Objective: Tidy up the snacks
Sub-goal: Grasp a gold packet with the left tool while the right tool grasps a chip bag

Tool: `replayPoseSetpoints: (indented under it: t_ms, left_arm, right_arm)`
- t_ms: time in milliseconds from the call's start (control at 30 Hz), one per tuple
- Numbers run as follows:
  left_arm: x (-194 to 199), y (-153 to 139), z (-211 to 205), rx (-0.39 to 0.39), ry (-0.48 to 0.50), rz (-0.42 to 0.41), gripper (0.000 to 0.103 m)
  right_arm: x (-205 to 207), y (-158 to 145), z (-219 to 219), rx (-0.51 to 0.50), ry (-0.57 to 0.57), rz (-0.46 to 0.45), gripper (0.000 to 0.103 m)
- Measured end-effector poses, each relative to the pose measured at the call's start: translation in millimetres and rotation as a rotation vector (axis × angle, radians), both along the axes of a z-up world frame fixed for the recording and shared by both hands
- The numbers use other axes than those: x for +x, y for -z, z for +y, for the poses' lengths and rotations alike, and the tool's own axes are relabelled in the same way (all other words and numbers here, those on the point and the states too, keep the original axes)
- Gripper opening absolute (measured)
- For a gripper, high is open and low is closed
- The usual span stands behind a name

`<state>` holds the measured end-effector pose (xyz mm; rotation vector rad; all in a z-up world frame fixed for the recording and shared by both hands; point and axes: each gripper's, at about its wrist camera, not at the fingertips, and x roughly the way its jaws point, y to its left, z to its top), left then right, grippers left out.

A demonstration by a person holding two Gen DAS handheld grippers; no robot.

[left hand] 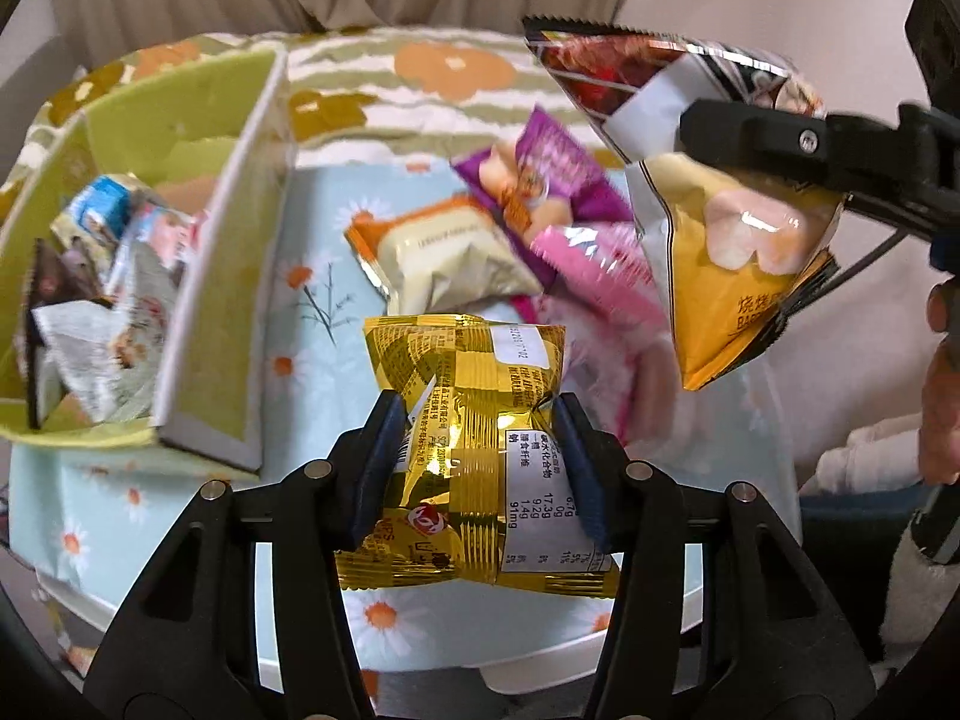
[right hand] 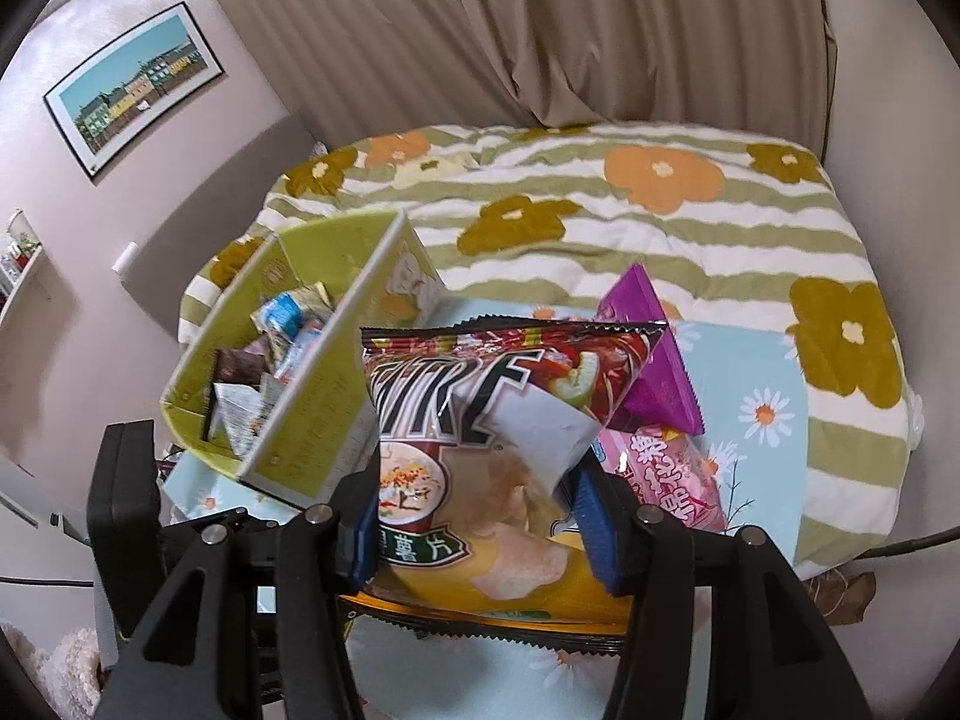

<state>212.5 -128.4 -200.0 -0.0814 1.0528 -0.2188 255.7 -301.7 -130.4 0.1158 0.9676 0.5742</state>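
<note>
My left gripper (left hand: 477, 468) is shut on a gold foil snack packet (left hand: 474, 450), lifted above the light blue daisy cloth (left hand: 312, 324). My right gripper (right hand: 474, 516) is shut on a dark red and yellow chip bag (right hand: 480, 414), which also hangs at the upper right of the left wrist view as the chip bag (left hand: 720, 240). A green cardboard box (left hand: 216, 276), seen again as the box (right hand: 312, 414), holds several small packets. Loose on the cloth lie a cream and orange packet (left hand: 438, 252), a purple packet (left hand: 540, 180) and a pink packet (left hand: 600, 276).
A bed with a green-striped flower blanket (right hand: 600, 228) lies behind the cloth. Beige curtains (right hand: 480, 30) hang at the back. A framed picture (right hand: 132, 90) is on the left wall. A hand (left hand: 942, 390) shows at the right edge.
</note>
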Motion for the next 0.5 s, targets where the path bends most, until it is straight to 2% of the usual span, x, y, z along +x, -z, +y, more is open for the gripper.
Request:
replayPoseSetpoints:
  t_ms: [200,400,500]
  left_arm:
    - [-18.8,-53.3,15.0,-0.040,-0.077,-0.110,0.047]
    - [-19.0,-99.3,53.5,-0.052,-0.127,-0.234,0.047]
    - [-11.3,-115.0,80.5,-0.058,-0.150,-0.279,0.047]
  right_arm:
    - [-5.8,-39.1,-3.2,0.022,-0.026,-0.071,0.050]
    - [-2.7,-65.2,9.5,0.031,-0.039,-0.130,0.050]
    - [2.9,-73.2,29.0,0.044,-0.046,-0.147,0.050]
